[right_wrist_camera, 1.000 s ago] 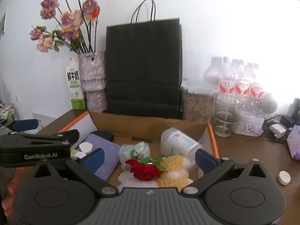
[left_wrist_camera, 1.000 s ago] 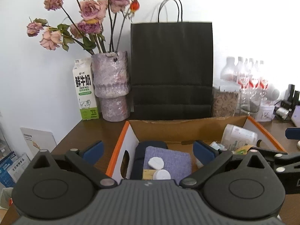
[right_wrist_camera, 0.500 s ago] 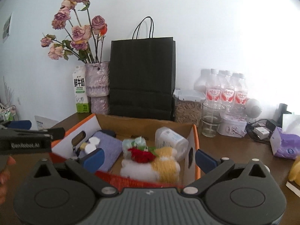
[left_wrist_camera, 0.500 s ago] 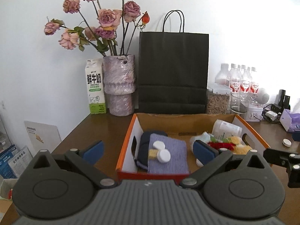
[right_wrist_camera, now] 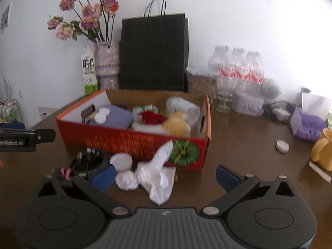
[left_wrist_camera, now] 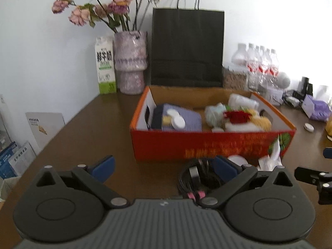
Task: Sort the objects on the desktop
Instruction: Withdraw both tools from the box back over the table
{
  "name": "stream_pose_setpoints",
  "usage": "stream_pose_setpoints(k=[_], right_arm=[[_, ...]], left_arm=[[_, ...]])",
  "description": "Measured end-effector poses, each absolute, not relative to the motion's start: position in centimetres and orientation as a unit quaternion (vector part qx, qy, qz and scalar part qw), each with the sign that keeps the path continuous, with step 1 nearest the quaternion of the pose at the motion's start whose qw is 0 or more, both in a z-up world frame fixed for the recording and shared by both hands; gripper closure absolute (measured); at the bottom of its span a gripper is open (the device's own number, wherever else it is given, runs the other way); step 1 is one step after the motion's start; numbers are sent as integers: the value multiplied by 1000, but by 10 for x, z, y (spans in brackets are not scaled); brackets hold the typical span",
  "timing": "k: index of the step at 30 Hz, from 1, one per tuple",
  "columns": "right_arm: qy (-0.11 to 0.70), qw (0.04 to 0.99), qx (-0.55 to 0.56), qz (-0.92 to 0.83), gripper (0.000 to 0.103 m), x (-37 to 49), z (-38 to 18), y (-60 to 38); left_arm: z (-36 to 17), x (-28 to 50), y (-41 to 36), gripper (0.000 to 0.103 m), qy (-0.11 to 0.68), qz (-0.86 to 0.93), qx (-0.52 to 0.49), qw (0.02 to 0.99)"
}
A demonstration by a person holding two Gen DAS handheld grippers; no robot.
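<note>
While both my claws, left claw (left_wrist_camera: pixel 164 165) and right claw (right_wrist_camera: pixel 166 175), gape wide and empty, the crumpled white plastic bag (right_wrist_camera: pixel 155 178) lies between the right's fingers; the red cardboard box (right_wrist_camera: pixel 145 143) behind holds a grey-purple cloth pouch (right_wrist_camera: pixel 118 117), yellow plush toy (right_wrist_camera: pixel 176 122), white jar (right_wrist_camera: pixel 182 106).

A dark brown wooden table (right_wrist_camera: pixel 244 153) carries an orange cardboard box (right_wrist_camera: pixel 145 143) near its middle. Just in front of the box lie a coiled black cable (right_wrist_camera: pixel 87 161), a white lid (right_wrist_camera: pixel 121 160) and crumpled white plastic (right_wrist_camera: pixel 155 174). A black paper bag (right_wrist_camera: pixel 153 54), vase (right_wrist_camera: pixel 106 62) and milk carton (right_wrist_camera: pixel 89 72) stand along the back edge; a small white cap (right_wrist_camera: pixel 282 145) lies toward the right edge.
</note>
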State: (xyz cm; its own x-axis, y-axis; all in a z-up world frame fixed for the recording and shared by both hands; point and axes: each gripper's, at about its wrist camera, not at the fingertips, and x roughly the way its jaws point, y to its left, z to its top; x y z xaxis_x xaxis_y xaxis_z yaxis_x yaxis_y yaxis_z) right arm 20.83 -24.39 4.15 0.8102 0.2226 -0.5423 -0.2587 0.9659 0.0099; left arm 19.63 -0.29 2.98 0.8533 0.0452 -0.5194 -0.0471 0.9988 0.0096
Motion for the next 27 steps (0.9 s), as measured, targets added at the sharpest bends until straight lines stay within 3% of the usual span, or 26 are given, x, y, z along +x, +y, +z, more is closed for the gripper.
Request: stream_pose_setpoints(k=[27], right_arm=[[343, 932, 2, 120, 0, 259, -1, -259]], left_arm=[[-25, 272, -47, 0, 385, -35, 11, 922]])
